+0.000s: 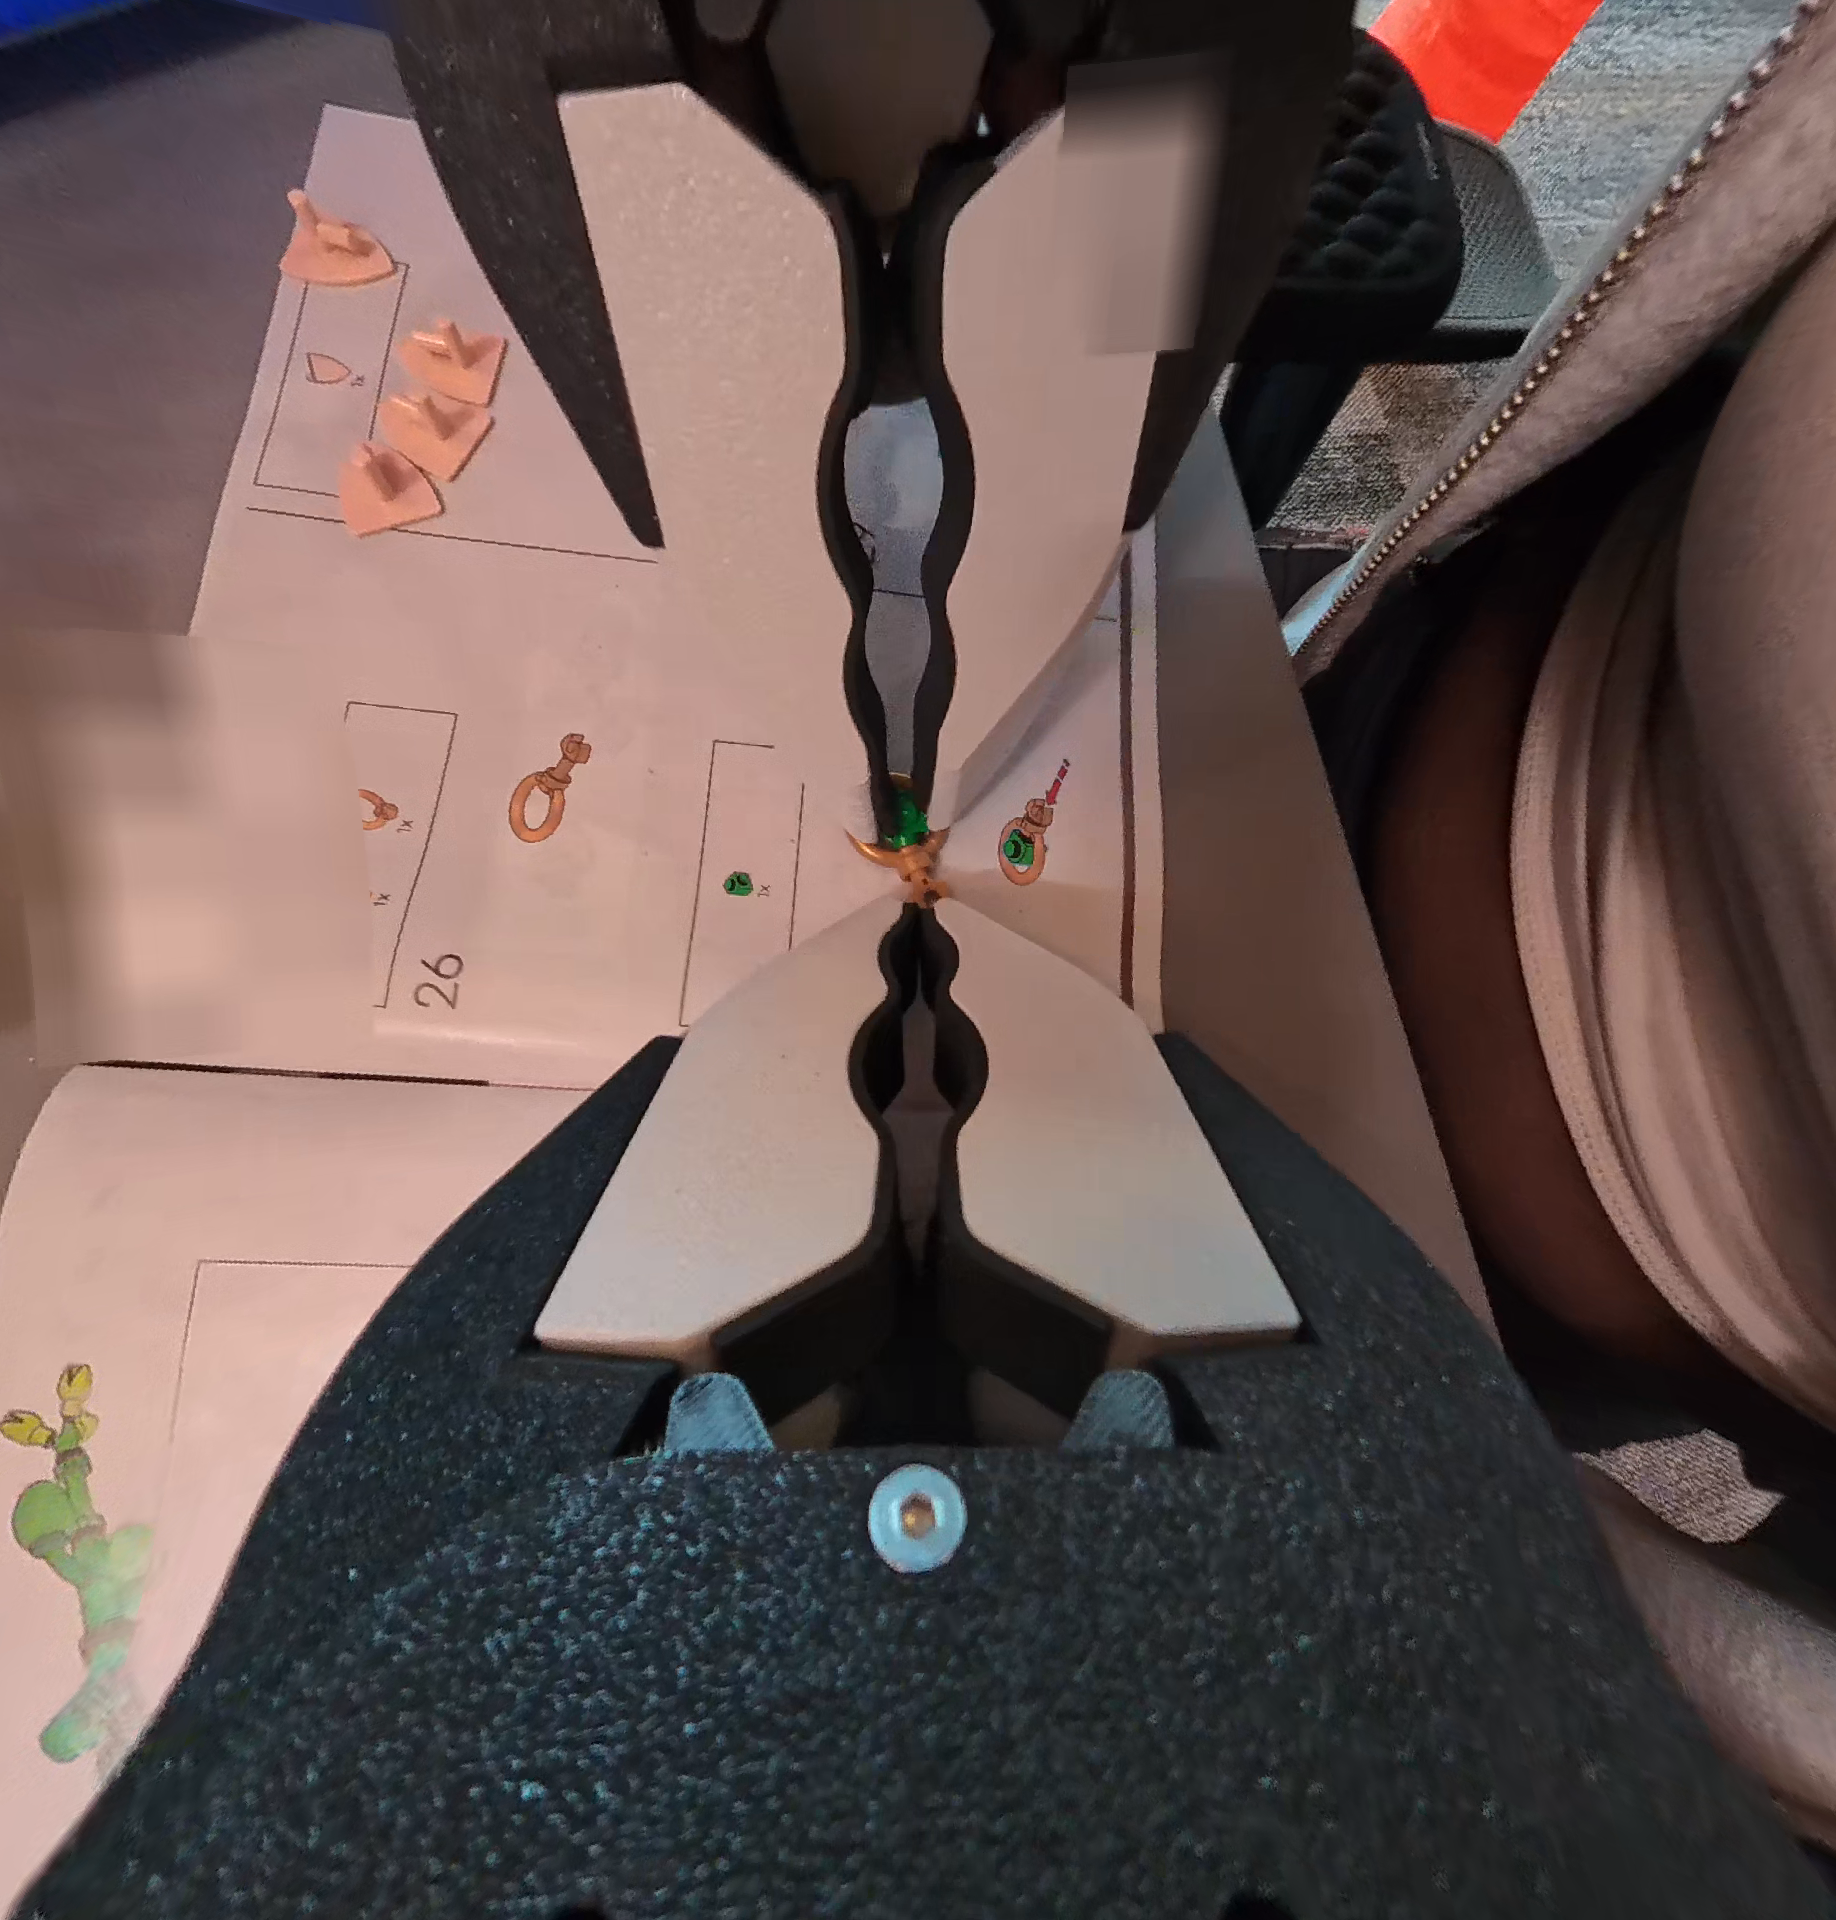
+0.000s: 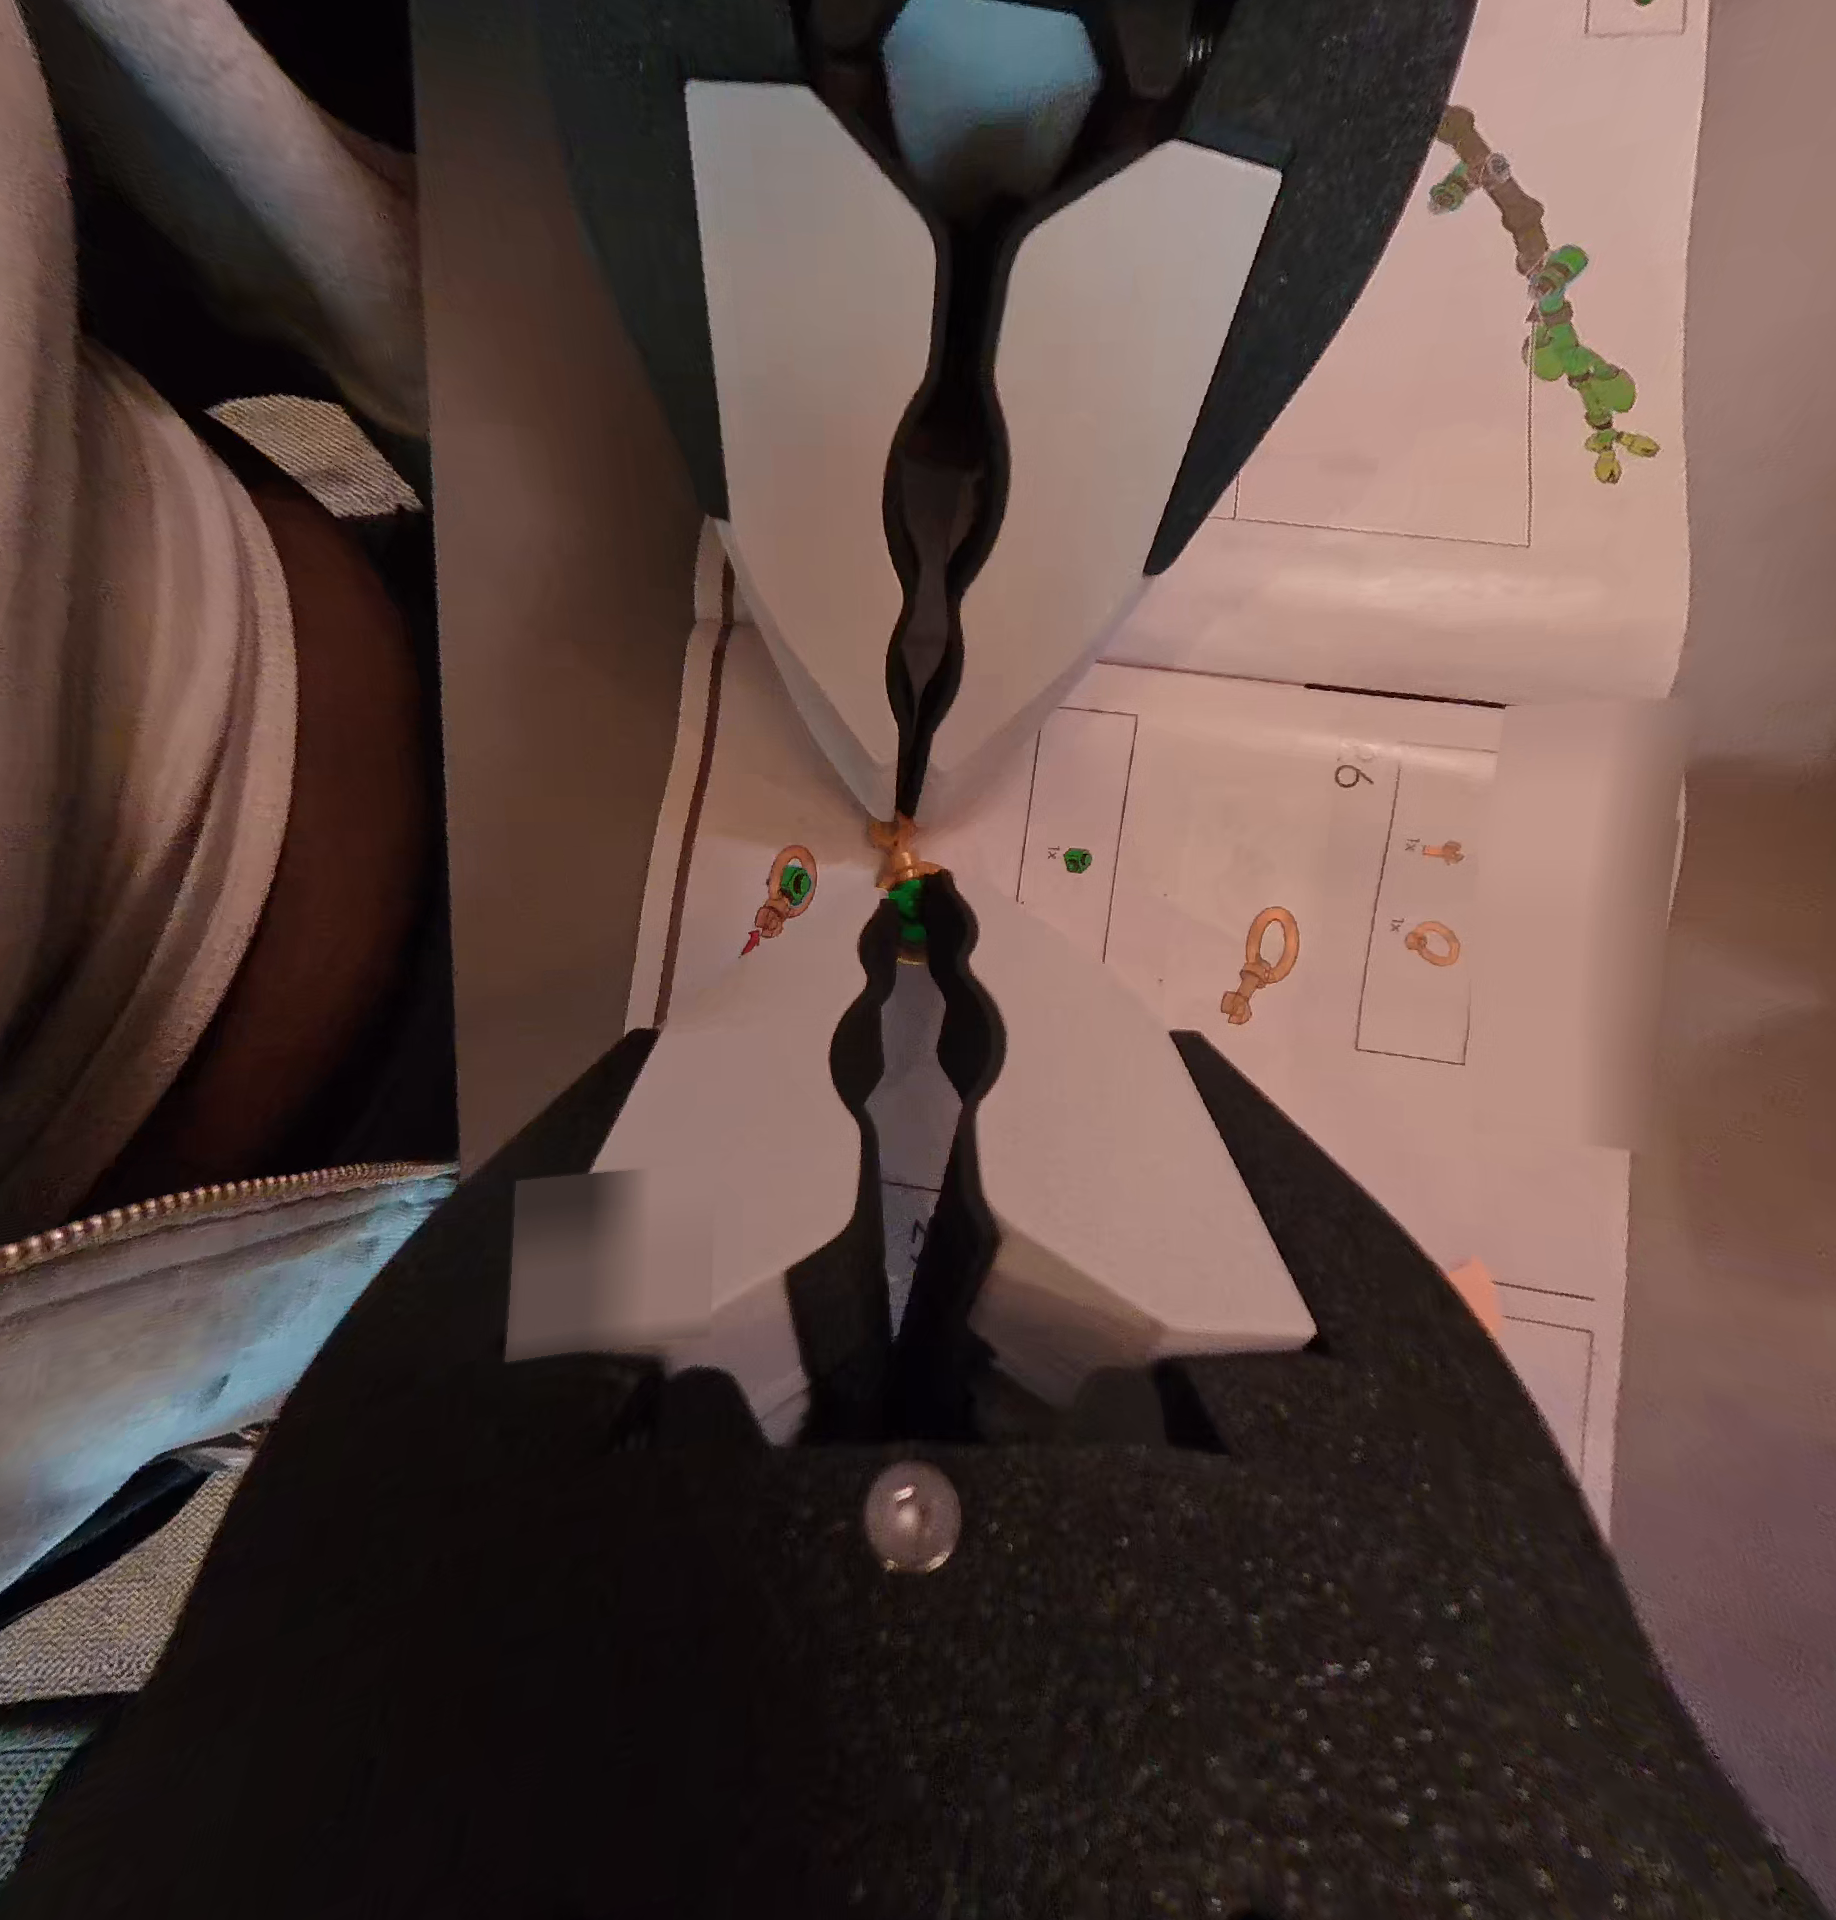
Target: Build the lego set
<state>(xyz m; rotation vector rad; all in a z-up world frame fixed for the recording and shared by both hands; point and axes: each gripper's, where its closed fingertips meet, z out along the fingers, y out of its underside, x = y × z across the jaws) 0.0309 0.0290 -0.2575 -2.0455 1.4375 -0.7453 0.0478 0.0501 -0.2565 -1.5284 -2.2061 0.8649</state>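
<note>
Between my two meeting tong tips, the left gripper (image 1: 919, 914) pinches the tiny, light, slippery gold plastic ring piece (image 1: 909, 857) by its stem while the right gripper (image 2: 912, 914) clamps its small translucent green stud (image 2: 906, 900).

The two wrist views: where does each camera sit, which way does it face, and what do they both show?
Left wrist view: on the left gripper, looking along its fingers at the right gripper, over the instruction booklet; the person's jacket shows at right.
Right wrist view: on the right gripper, facing the left gripper; the jacket shows at left.
Shared: the gold ring piece with the green stud, pinched between both grippers, and the booklet.
</note>
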